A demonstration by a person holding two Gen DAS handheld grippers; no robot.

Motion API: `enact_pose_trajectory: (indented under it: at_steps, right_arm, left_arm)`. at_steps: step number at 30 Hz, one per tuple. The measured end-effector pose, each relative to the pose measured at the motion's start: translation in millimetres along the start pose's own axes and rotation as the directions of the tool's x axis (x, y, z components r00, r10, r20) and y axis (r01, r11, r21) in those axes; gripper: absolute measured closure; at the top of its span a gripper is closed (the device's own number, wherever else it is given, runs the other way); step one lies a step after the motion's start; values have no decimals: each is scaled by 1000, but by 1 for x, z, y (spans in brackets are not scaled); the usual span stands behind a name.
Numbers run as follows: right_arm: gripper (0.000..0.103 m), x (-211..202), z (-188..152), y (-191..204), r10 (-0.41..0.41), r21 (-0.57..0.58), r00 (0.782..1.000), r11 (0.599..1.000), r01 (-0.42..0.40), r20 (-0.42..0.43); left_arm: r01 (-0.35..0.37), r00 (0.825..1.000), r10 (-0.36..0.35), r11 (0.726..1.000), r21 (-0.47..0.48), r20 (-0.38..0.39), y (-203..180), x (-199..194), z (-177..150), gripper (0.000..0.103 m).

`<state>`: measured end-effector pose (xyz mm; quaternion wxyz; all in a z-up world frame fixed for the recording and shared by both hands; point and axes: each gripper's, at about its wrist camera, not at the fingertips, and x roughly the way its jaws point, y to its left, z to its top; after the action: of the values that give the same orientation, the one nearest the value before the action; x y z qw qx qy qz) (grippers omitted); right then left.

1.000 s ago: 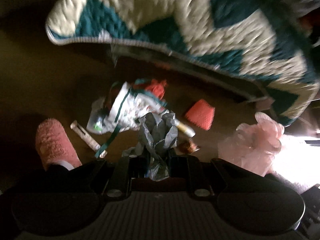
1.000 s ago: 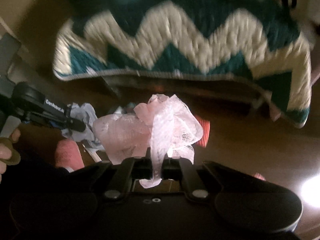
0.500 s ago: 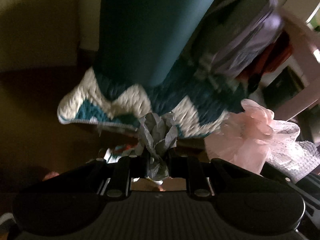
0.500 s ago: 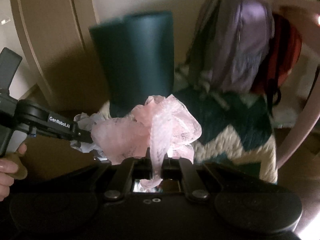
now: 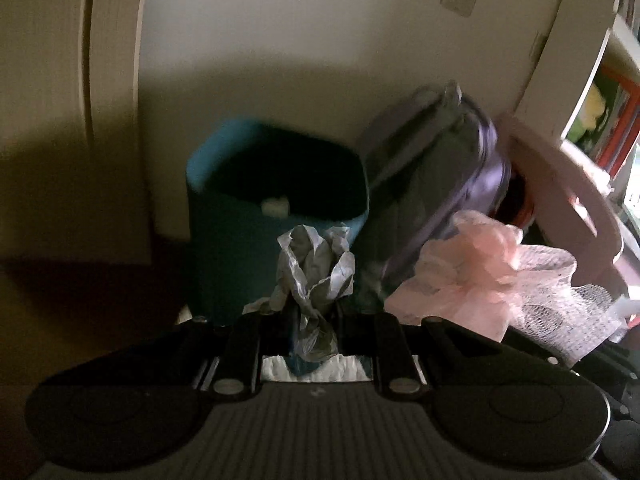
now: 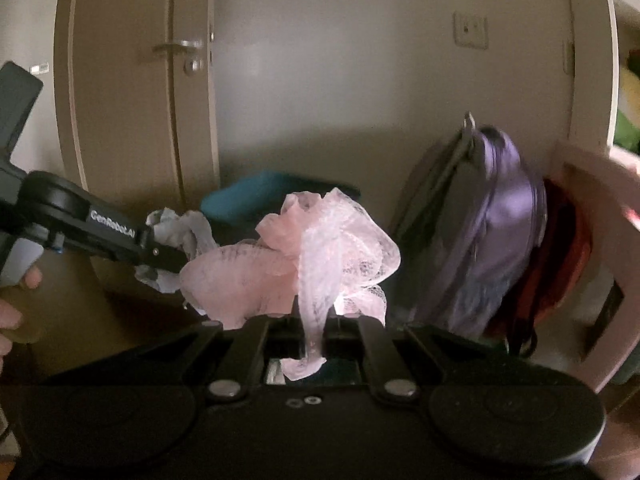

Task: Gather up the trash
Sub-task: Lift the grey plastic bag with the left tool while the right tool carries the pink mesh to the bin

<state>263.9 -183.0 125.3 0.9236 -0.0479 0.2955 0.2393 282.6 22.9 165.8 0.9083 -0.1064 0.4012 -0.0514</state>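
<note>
My left gripper [image 5: 314,312] is shut on a crumpled grey plastic bag [image 5: 316,268] and holds it just in front of an open teal trash bin [image 5: 224,248]. A pale scrap [image 5: 275,206] lies inside the bin. My right gripper [image 6: 314,322] is shut on a bunch of pink mesh netting [image 6: 320,248]; the netting also shows at the right of the left wrist view [image 5: 480,272]. In the right wrist view the left gripper [image 6: 160,256] with the grey bag [image 6: 176,232] is at the left, and the bin's rim [image 6: 256,194] shows behind the netting.
A purple backpack [image 6: 488,240] leans to the right of the bin, with red bags [image 6: 560,264] behind it. A pink curved chair part [image 5: 568,200] is at the far right. A beige door [image 6: 140,100] with a handle and a wall stand behind.
Both grippers have risen from the littered floor and rug and now face the teal bin, whose open top has come into view. Each still holds its trash.
</note>
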Motion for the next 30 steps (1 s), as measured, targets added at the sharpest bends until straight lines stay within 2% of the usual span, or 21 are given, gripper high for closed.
enact_pose_trajectory:
  at_steps: [6,15,18,21,30]
  right_arm:
    - [98,14,44,3,-8,-24,999,1000,9,45]
    - [98,65,86,10,-33,-54,998,998,36,51]
    - [98,87,92,16,-47,-89,998,995,50,37]
    - [98,109,97,22,-61,-120,998,991,63,24]
    - [98,182,100,24,-50,-142,997,989,40,-65]
  left_arm:
    - [-5,998,3,1000,20,64,-5,-6,46,86]
    - [-1,993,-1,1000,19,118,-4,23,105,86]
    - [4,995,-6,1000,11,99,0,42,116,86]
    - [-21,997,20,1000,16,79,5,66,123,86]
    - [-33,999,33,999,-18,-22,35,144,138,86]
